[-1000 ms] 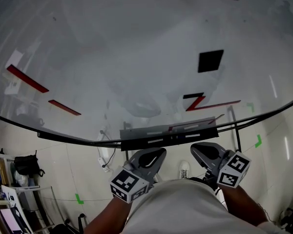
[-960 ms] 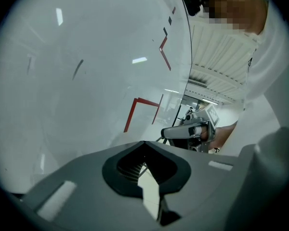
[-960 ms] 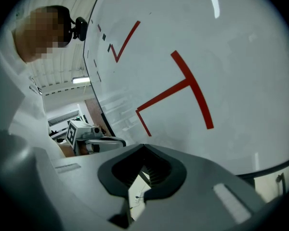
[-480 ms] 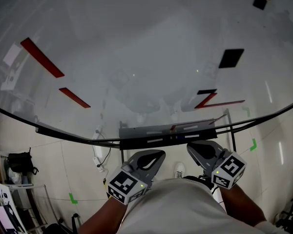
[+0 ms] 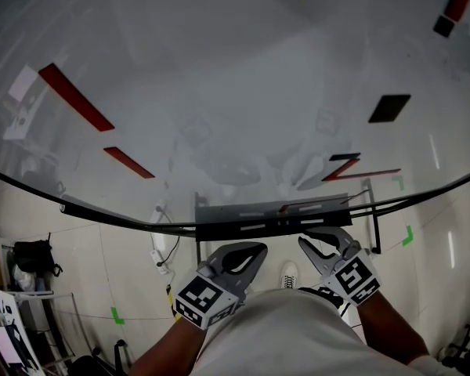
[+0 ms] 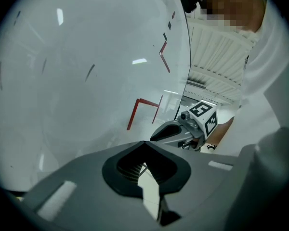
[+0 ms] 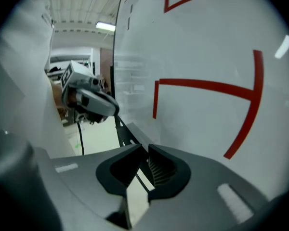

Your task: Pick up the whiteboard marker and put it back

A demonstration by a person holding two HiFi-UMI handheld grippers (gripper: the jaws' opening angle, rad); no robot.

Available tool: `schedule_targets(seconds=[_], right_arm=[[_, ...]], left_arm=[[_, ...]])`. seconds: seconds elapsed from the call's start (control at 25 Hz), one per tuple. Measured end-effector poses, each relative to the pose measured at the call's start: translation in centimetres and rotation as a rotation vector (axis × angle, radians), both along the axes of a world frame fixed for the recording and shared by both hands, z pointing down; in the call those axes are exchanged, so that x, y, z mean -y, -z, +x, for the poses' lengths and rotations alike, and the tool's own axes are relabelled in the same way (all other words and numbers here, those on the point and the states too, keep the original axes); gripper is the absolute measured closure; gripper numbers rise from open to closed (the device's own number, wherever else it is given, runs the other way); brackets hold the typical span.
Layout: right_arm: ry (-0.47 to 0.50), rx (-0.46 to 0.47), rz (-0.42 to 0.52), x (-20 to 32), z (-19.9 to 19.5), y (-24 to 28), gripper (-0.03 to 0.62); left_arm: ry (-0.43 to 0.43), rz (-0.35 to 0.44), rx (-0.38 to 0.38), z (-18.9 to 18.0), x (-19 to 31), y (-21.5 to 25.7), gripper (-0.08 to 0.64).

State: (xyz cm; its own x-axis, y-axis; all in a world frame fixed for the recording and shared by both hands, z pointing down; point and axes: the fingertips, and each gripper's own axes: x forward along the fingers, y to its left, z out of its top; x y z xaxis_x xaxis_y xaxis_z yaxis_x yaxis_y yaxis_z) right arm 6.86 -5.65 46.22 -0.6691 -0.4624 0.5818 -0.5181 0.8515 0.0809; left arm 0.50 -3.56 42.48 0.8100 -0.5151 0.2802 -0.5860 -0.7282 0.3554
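Both the left gripper (image 5: pixel 253 253) and the right gripper (image 5: pixel 312 244) have their jaws together on nothing, held close under the dark tray (image 5: pixel 235 229) of a glossy whiteboard (image 5: pixel 235 77) bearing red strokes (image 5: pixel 74 96) and a black patch (image 5: pixel 389 108). Below lies a pale tiled floor (image 5: pixel 102 265) with green tape marks (image 5: pixel 116 315). A slim pale-and-red stick, apparently the whiteboard marker (image 5: pixel 309 205), lies flat along the tray.
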Motion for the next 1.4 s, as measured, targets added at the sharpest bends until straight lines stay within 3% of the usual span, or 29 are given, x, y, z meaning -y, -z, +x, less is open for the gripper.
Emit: schedule_targets(seconds=[0.16,0.44,0.8,1.4], right_arm=[[0.047,-0.190,0.076,0.0,0.4,-1.8,0.560],[0.096,-0.315,0.122,0.2,1.0,-3.6,0.560],[0.214,-0.571,0.155,1.3,3.0,-7.5,0.520],[0.262,-0.691,0.134,2.6,3.9,-10.6,0.512]], left_arm=[[0.001,-0.011,0.006,-0.2,0.0,-0.4,0.543],[0.009,-0.007,0.005,-0.5,0.3,-0.3,0.543],[0.013,-0.013,0.009,-0.5,-0.1,-0.5,0.543],[0.042,-0.014,0.011,-1.2,-0.4,-0.7,0.543]])
